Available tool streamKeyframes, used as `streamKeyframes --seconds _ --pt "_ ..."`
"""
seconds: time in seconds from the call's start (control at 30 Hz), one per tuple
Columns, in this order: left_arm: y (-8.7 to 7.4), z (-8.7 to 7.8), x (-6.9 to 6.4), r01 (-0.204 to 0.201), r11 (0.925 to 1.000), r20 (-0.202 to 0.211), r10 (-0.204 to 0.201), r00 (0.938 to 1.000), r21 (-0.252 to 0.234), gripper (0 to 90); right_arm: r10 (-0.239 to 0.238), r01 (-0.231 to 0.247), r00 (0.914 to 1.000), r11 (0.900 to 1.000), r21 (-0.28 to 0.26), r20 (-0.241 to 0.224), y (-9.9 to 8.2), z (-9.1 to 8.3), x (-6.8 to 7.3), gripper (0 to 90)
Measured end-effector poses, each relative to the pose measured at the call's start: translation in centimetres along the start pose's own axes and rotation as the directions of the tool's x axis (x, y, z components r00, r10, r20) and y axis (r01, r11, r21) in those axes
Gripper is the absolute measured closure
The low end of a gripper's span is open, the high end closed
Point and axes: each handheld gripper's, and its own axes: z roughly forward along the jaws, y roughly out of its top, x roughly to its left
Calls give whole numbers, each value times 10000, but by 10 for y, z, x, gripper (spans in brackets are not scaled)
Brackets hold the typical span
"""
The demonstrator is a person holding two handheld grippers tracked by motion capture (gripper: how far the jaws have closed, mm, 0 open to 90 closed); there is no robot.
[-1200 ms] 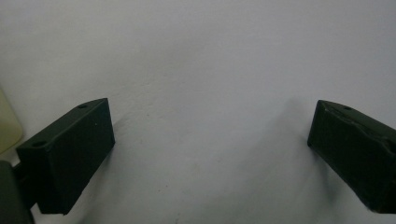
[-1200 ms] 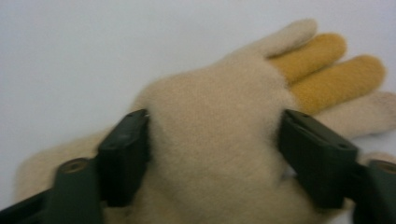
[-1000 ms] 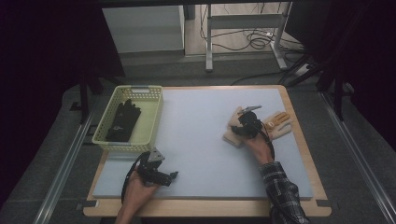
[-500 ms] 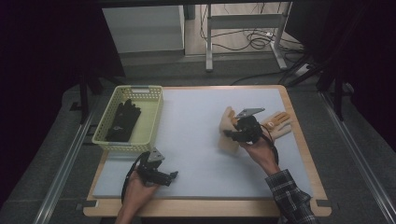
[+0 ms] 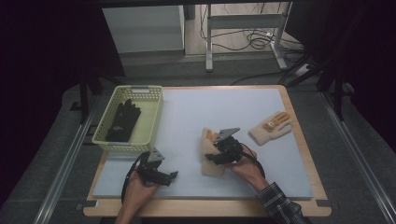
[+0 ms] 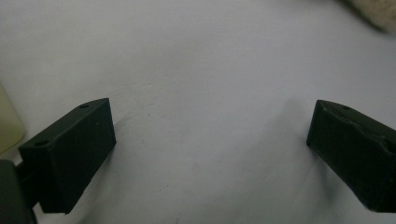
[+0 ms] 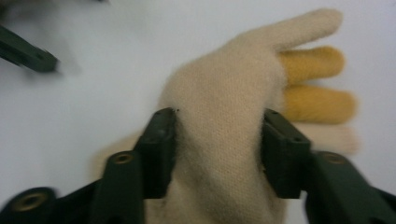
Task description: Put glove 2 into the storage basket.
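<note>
One cream glove (image 7: 224, 140), cuff hidden behind right tool (image 7: 217, 140).

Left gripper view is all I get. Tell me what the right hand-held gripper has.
Observer: The right hand-held gripper has a cream glove between its jaws, with the pads touching both sides. The jaws have just been opening.
Operator: Name what else lies on the table.
Observer: A second cream glove lies apart, near the table's right edge.
Operator: Report the left side.
Observer: A yellow basket stands there with a black glove inside.
</note>
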Motion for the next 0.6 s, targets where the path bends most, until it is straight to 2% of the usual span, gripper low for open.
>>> streamKeyframes --seconds 0.1,0.2,0.37,0.47,0.6 --pt "0 0 0 2 10000 -2 -2 10000 0 14 -9 6 9998 9999 122 199 -5 11 3 341" --pt "0 0 0 1 10000 -1 -1 10000 0 14 220 -220 9996 9998 -10 182 -5 10 2 282" --pt "0 0 0 -3 10000 6 3 10000 4 14 496 -486 9983 9982 -338 306 -6 -1 -6 267" --pt "0 0 0 -6 10000 3 6 10000 3 14 882 -864 9955 9949 -512 335 -8 -7 -13 267" --pt "0 0 0 -8 10000 4 8 10000 4 14 1099 -1063 9918 9927 -577 646 -12 -15 -22 273"
